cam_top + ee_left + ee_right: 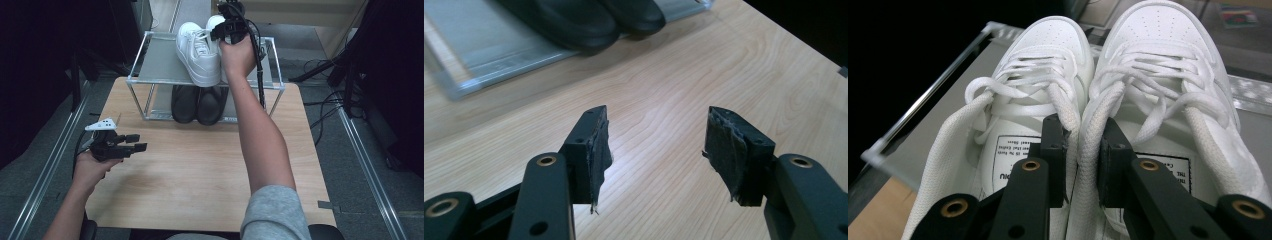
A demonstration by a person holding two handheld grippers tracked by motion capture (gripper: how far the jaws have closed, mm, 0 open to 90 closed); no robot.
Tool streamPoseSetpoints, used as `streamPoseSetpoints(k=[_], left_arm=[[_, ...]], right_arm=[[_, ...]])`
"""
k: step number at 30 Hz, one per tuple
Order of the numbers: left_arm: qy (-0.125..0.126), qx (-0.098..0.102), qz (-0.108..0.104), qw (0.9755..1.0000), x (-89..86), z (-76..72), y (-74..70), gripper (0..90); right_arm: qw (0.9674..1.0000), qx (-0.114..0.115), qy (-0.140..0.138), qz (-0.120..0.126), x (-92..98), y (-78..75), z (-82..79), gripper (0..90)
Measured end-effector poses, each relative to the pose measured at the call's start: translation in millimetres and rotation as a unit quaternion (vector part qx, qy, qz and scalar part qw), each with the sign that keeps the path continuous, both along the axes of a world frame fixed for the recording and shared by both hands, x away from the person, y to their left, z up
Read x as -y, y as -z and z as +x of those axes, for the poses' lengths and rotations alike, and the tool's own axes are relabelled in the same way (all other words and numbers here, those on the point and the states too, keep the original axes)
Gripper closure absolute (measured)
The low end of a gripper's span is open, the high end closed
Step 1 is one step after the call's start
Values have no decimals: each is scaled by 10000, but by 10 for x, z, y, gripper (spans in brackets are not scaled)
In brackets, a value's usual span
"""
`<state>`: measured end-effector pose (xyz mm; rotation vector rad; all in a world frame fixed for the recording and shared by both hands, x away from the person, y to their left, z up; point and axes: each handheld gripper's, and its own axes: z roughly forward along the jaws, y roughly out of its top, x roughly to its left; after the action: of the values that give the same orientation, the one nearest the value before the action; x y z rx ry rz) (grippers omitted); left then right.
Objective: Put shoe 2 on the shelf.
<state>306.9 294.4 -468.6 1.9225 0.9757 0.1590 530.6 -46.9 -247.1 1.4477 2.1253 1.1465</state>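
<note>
Light wooden desk [200, 170], pale grain, standing between dark surrounds; at its far edge a two-tier metal shoe rack [150, 60] with silver frame and grey shelves. On the top shelf, toward its right half, a pair of white sneakers [197, 52], side by side and touching, heels toward the person; smooth white leather, perforated toe caps, flat white laces threaded in rows, padded textile collars, printed size labels inside the tongues. On the lower shelf a pair of black shoes [197, 102], rounded matte toes poking out over the rack's front edge. Right gripper [1082, 150] reached out over the top shelf at the sneakers' heels; fingers [1054, 145] clamped on the two inner collar walls, one finger inside each sneaker, the white padded edges pinched together between them. Left gripper [131, 141] low over the near-left part of the desk, well apart from the rack, pointing right; fingers [591, 145] spread wide with bare wood between them, pads covered in frayed black tape.
</note>
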Motion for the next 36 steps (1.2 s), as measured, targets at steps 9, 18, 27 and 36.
streamPoseSetpoints(k=[9,18,27,36], left_arm=[[170,45,32,9998,67,19,-10,431],[531,118,0,9985,181,28,-27,429],[662,91,164,9976,255,19,-8,429],[696,85,223,9973,273,17,1,428]], right_arm=[[9958,-93,902,149,-115,61,99,786],[9919,-228,1249,5,-283,195,135,774],[9921,-194,1242,2,-265,232,126,665],[9944,-94,1052,44,-217,229,82,529]])
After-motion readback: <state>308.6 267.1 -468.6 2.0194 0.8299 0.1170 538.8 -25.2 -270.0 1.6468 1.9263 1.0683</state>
